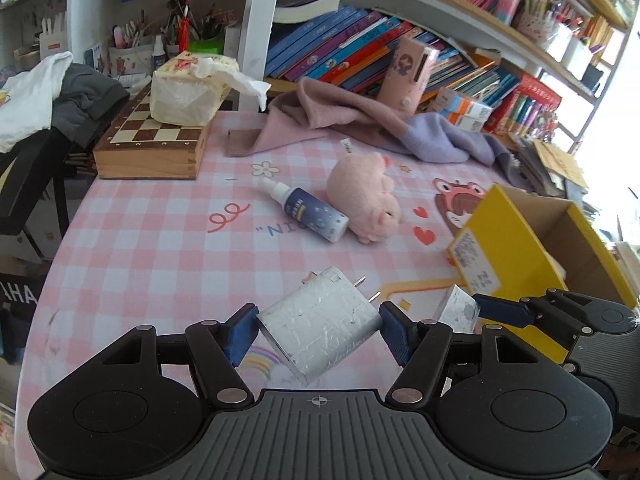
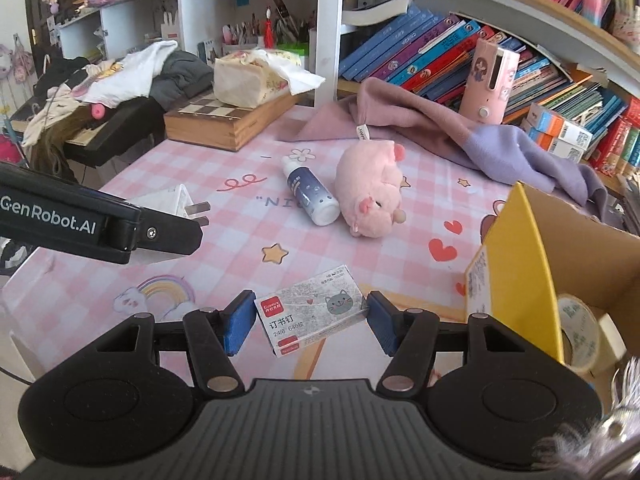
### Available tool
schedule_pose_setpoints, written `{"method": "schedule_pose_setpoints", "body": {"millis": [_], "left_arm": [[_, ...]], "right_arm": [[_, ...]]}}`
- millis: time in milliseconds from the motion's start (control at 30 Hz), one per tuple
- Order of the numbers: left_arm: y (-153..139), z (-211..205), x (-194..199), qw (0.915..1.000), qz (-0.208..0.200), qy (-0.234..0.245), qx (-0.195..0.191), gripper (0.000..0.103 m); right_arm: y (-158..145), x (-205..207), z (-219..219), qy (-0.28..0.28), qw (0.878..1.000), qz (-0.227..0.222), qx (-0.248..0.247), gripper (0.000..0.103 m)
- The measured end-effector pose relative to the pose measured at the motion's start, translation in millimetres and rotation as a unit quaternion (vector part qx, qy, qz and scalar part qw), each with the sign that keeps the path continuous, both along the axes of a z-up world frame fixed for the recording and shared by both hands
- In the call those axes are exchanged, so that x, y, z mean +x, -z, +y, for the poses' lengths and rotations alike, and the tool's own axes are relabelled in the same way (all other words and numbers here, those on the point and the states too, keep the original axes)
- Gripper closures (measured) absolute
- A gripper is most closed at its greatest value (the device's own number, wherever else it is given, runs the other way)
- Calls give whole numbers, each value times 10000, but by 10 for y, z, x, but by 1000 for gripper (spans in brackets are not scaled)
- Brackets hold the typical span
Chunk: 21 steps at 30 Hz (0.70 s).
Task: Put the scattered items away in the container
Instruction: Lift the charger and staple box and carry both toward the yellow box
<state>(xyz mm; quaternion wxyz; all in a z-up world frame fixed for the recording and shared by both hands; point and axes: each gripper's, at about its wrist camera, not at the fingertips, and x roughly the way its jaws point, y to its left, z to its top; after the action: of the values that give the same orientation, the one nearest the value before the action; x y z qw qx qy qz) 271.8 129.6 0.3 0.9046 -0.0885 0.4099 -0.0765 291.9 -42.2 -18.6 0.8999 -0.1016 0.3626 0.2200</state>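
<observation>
— Left gripper first: what is it doing?
— Its blue pads press both sides of a white plug adapter, whose prongs point away and to the right.
— And the right gripper?
— Clamped on a small staple box with a grey cat printed on it, held above the pink checked tablecloth.
— Where is the container?
— Just to the right: a yellow cardboard box, open on top, with a roll of tape inside.
— What lies farther out?
— Near the table's middle, a spray bottle on its side, touching a pink plush pig. Behind them is a purple cloth, and at the far left a wooden chess box with a tissue pack on top.
</observation>
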Motion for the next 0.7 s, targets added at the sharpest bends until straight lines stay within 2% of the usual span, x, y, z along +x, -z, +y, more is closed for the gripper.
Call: {"method": "schedule_pose_setpoints", "body": {"millis": [200, 333, 700], "left_arm": [[-88, 13, -360, 9998, -105, 2, -176, 37], [-103, 89, -661, 9990, 11, -71, -445, 37], [-178, 109, -1551, 9982, -133, -227, -539, 37]], "right_arm": [[-116, -355, -70, 71, 9999, -73, 62, 44], [-174, -642, -90, 65, 9999, -108, 66, 44], [-277, -1512, -111, 11, 9997, -230, 126, 44]]}}
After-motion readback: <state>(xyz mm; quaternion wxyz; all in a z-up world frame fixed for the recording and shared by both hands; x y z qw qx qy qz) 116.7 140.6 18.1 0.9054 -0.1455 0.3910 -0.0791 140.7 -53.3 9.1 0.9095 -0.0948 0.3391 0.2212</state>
